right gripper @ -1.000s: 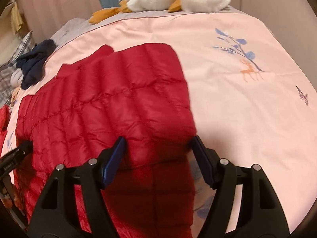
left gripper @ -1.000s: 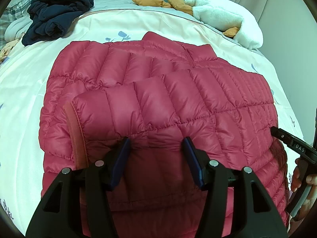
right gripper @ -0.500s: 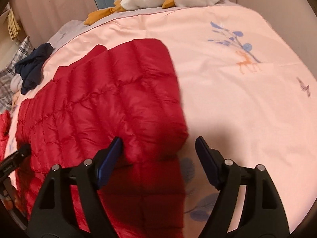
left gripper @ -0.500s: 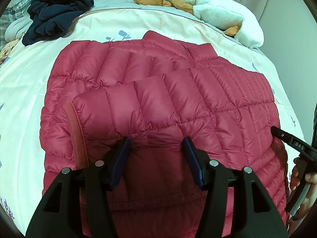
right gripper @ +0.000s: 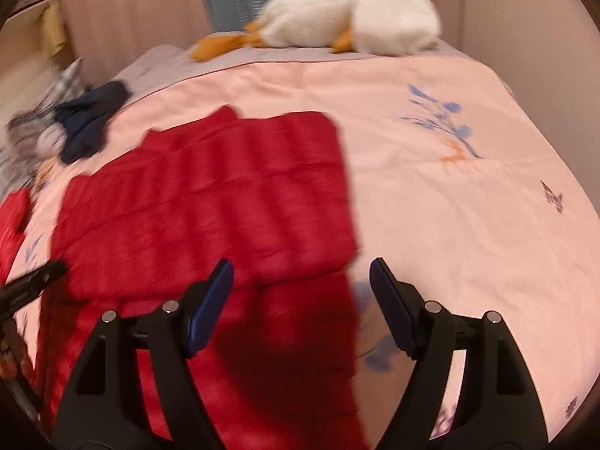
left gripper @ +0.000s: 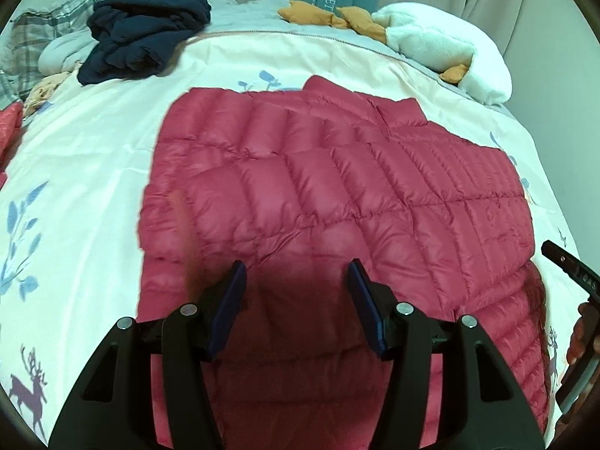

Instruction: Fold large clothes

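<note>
1. The bed (left gripper: 93,172) fills my view, its pale cover printed with blue leaves and deer.
2. Spread across it lies the red puffer jacket (left gripper: 337,195), flat, one quilted part folded over its middle, the near end dark under my shadow.
3. At the far edge rests a white plush toy (right gripper: 352,15) with orange feet, well apart from the jacket.
4. Far left, a bundle of navy clothes (left gripper: 146,37) sits beside a plaid pillow (left gripper: 33,37).
5. My left claw (left gripper: 296,296) hangs over the jacket's near end, jaws apart, gripping nothing.
6. My right claw (right gripper: 300,292) hovers at the jacket's right edge, jaws wide, nothing pinched.
</note>
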The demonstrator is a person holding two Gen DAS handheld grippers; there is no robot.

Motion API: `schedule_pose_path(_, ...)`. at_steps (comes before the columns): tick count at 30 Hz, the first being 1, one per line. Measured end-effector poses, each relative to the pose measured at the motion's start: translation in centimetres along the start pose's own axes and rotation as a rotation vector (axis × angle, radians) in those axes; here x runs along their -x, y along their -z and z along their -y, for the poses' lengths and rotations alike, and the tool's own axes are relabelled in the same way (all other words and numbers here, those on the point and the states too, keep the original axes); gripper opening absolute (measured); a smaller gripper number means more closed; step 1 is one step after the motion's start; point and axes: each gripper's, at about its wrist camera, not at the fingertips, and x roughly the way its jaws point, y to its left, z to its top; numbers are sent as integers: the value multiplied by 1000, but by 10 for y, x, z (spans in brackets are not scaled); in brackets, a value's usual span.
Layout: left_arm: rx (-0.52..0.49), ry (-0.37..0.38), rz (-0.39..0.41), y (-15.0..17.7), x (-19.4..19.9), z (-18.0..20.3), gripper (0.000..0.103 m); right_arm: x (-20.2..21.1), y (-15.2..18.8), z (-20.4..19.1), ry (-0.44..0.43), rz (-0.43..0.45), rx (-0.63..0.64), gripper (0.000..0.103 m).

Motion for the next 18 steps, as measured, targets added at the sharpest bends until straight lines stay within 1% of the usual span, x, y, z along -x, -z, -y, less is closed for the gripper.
schedule_pose_path(3,-22,7,13,9,17,3,58,12,15,-26,-50,-17,75,77)
schedule_pose_path(5,-50,25,9,19,28,8,58,21,26,-38,-81,-24,112,77)
schedule_pose_path(9,-115,43,14,46,52,19,58,47,56,-62,-139,-29,177,77)
schedule_pose_path(11,-142,53,16,62,66,23,58,57,70,-68,-157,-28,192,77)
schedule_pose_path(13,-160,61,11,81,78,26,58,63,88,-71,-176,-51,208,77)
schedule_pose_path(15,-173,65,-1,96,83,27,58,65,108,-75,-151,-74,236,77)
schedule_pose_path(18,-207,25,-33,123,82,28,58,62,137,-74,-80,-110,280,76)
